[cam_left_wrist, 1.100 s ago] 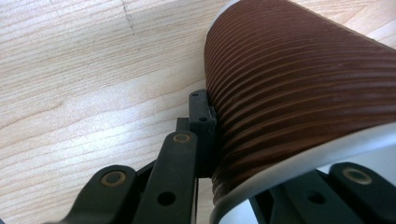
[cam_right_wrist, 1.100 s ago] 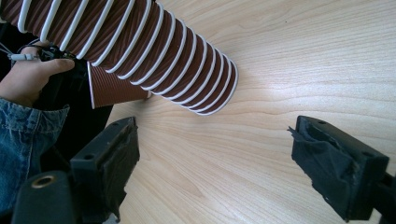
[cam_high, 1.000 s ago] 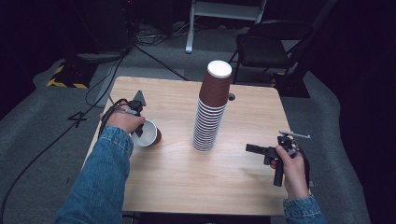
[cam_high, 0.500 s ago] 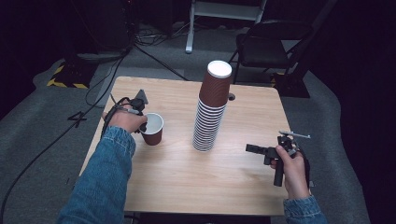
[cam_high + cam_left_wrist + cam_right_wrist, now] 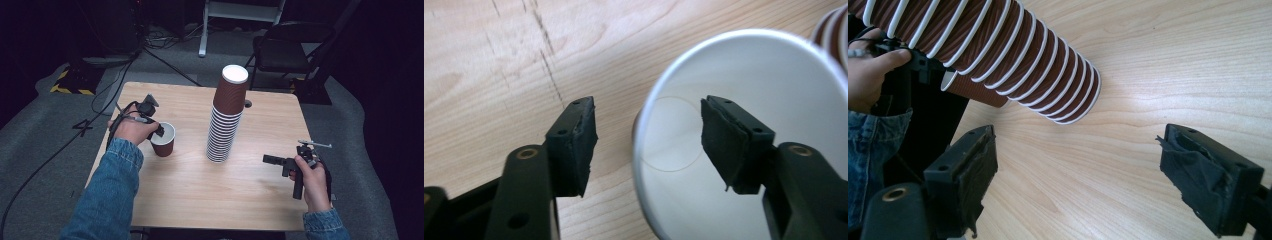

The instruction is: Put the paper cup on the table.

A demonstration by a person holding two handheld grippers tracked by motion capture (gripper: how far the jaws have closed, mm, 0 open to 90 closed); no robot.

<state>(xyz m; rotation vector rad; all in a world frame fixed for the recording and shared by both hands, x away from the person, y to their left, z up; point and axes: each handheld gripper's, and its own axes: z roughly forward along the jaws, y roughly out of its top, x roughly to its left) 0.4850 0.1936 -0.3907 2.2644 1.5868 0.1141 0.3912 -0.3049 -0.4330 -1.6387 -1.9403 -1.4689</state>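
A single brown paper cup with a white inside stands upright on the wooden table, left of centre. My left gripper is open over its near rim: in the left gripper view one jaw is outside the wall, the other inside, and neither presses it. A tall stack of brown cups stands mid-table, bottom up. My right gripper hovers open to the right of the stack, jaws wide and pointing at the stack's base with nothing between them.
Beyond the table's far edge stand a black folding chair and a white stand. Cables run across the grey floor at the back left. Bare wood lies between the stack and the near edge.
The single cup was tilted in the left gripper a second ago; it now stands upright on the table. The right hand has not moved.
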